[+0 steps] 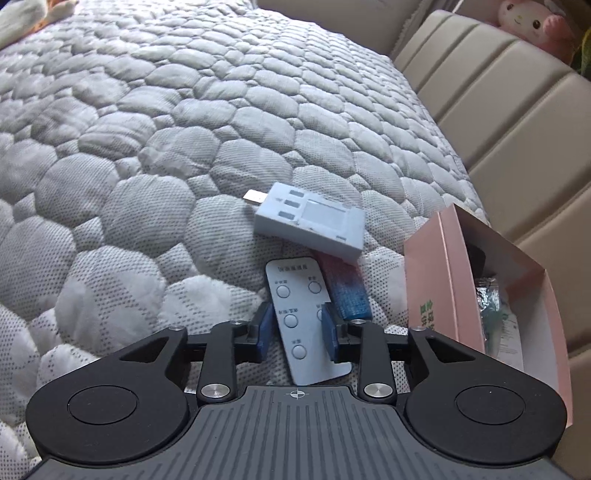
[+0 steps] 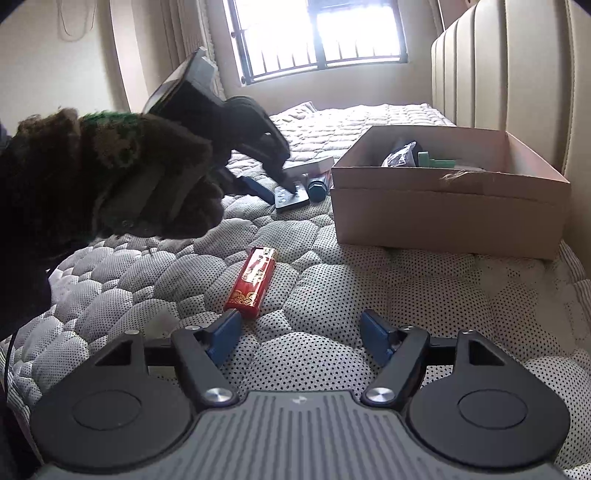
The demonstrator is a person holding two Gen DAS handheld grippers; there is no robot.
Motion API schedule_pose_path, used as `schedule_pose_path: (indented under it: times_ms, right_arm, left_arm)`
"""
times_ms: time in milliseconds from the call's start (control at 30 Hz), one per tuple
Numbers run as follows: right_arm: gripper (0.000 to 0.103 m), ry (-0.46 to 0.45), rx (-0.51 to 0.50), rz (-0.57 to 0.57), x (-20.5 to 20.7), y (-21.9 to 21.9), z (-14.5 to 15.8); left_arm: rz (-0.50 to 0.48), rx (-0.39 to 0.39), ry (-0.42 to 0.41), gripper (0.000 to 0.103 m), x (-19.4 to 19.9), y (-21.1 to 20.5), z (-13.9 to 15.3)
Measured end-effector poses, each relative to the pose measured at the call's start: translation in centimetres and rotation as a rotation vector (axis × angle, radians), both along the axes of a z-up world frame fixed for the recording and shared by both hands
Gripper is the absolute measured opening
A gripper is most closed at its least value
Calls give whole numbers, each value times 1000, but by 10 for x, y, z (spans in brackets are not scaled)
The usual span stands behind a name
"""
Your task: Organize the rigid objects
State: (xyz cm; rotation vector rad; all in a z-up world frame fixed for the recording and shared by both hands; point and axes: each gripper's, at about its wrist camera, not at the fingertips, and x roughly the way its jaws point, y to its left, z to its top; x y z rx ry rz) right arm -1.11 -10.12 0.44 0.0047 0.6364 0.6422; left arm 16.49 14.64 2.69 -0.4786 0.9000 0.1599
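Note:
A flat white remote control (image 1: pixel 300 317) lies on the quilted bed between the blue pads of my left gripper (image 1: pixel 295 332); the pads straddle its sides, and contact is unclear. Beside it lie a blue-pink ribbed case (image 1: pixel 347 291) and a white power adapter (image 1: pixel 314 221). The pink open box (image 1: pixel 436 280) stands to the right. In the right wrist view my right gripper (image 2: pixel 301 338) is open and empty above the bed, with a red lighter (image 2: pixel 253 282) just ahead of its left pad. The left gripper (image 2: pixel 280 173) shows there over the remote (image 2: pixel 291 197).
The box (image 2: pixel 443 214) holds a foil packet (image 2: pixel 400 153) and a green item (image 2: pixel 434 158). A padded beige headboard (image 1: pixel 498 110) runs along the right. A pink plush toy (image 1: pixel 535 26) sits behind it. A barred window (image 2: pixel 317 33) is at the far wall.

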Motion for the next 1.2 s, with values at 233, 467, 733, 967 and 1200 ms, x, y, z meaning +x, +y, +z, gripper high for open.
schedule_pose_path:
  times_ms: [233, 467, 733, 967, 1200]
  right_arm:
    - [73, 8, 16, 6, 1, -2, 0]
    - [74, 12, 23, 9, 1, -2, 0]
    - [75, 12, 22, 8, 0, -3, 0]
    - [75, 10, 11, 5, 1, 0, -1]
    - [75, 8, -15, 2, 1, 3, -2]
  left_arm:
    - [-26, 80, 23, 40, 16, -16, 0]
    - [-70, 197, 44, 45, 30, -34, -4]
    - [-162, 329, -26, 26, 22, -51, -4]
    - [-256, 246, -134, 14, -21, -43, -4]
    - [-329, 171, -142, 13, -102, -19, 6]
